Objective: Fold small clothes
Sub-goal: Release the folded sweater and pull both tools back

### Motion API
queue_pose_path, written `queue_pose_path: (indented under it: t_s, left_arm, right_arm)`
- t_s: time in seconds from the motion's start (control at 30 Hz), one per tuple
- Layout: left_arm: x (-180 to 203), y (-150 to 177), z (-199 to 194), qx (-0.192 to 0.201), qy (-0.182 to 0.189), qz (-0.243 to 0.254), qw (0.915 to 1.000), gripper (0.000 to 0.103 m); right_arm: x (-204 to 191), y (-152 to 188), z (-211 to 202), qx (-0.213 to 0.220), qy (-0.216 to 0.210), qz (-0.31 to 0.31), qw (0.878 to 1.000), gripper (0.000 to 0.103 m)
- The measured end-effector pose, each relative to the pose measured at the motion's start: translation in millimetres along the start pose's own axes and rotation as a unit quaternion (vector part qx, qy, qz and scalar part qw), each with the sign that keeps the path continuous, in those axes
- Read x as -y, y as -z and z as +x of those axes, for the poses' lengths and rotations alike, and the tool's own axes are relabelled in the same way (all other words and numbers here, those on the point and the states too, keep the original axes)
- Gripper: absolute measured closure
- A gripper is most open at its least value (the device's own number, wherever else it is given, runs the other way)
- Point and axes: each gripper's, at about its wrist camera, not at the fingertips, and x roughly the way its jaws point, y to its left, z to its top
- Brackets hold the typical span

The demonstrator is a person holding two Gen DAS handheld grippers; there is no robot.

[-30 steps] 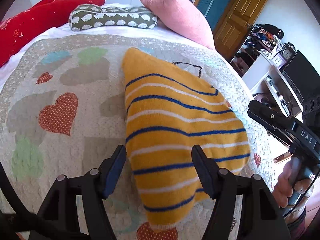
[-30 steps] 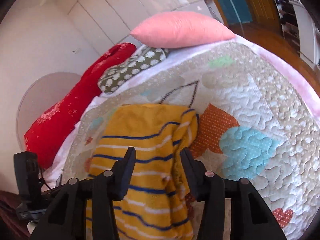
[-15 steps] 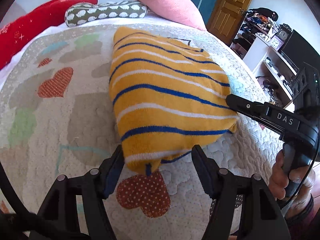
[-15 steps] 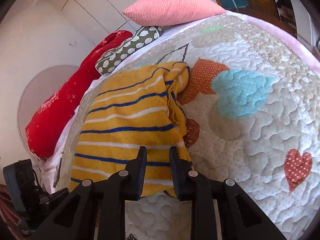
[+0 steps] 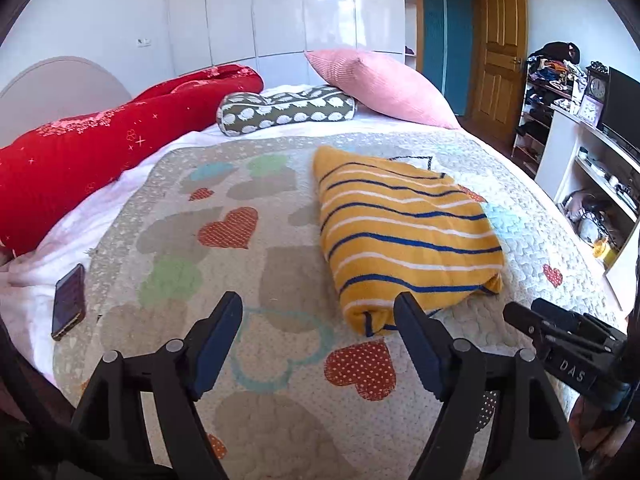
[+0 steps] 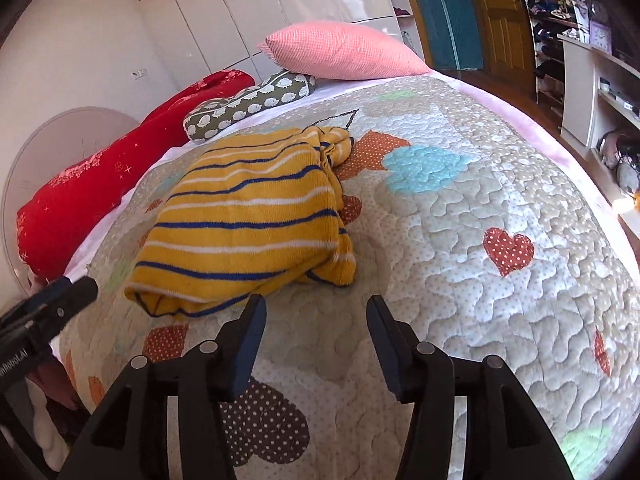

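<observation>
Yellow sweater (image 5: 404, 240) with blue and white stripes lies folded into a thick bundle on the quilted bedspread (image 5: 280, 292), right of the bed's middle in the left wrist view, its loose layered edges showing at the right side in the right wrist view (image 6: 248, 220). At far left, a smartphone (image 5: 69, 302) rests flat near the quilt's edge, on the white sheet. Behind it a long red bolster (image 5: 100, 152) stretches along the bed's left side, and next to it sits a green patterned roll cushion (image 5: 286, 113), touching the pink pillow (image 5: 380, 88) that leans at the head of the bed. The left gripper (image 5: 318, 320) hangs above the quilt in front of the sweater with its fingers spread wide and nothing between them; its right finger (image 5: 416, 336) appears just beside the sweater's near corner. The right gripper (image 6: 316, 326) hangs to the right of the bundle, fingers parted and holding nothing, over bare quilt. At far right stand a wooden door (image 5: 498, 52) and white shelves (image 5: 592, 168) with a clock (image 5: 597, 88) on top.
</observation>
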Motion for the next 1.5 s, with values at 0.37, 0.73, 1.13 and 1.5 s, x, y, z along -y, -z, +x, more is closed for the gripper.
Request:
queue_pose_path:
  t_s: [0.37,0.73,1.13,1.5]
  left_arm:
    - [-1.9,6.1,-49.0,0.053,-0.018,0.002,0.9984,0.023]
    - [-9.3,14.3,-85.5,0.077,-0.019,-0.014,0.9967,0.019]
    - [-104.6,26.7,-6.3,-0.026,-0.044,-0.103,0.9934,0.019]
    - [-127.4,-4.2,117.2,-0.100,-0.034,-0.104,0.9889,0.019]
  right_arm:
    - [-28.6,18.8,-23.9,0.015,0.011,-0.041,0.999,0.039]
    - [-36.4,32.4,-59.9,0.038,0.024,-0.044,0.998,0.035]
    - [-33.8,37.2,-39.0,0.013,0.026,-0.045,0.999,0.032]
    - [-11.0,22.8,-8.4,0.000,0.055,-0.019,0.998,0.032]
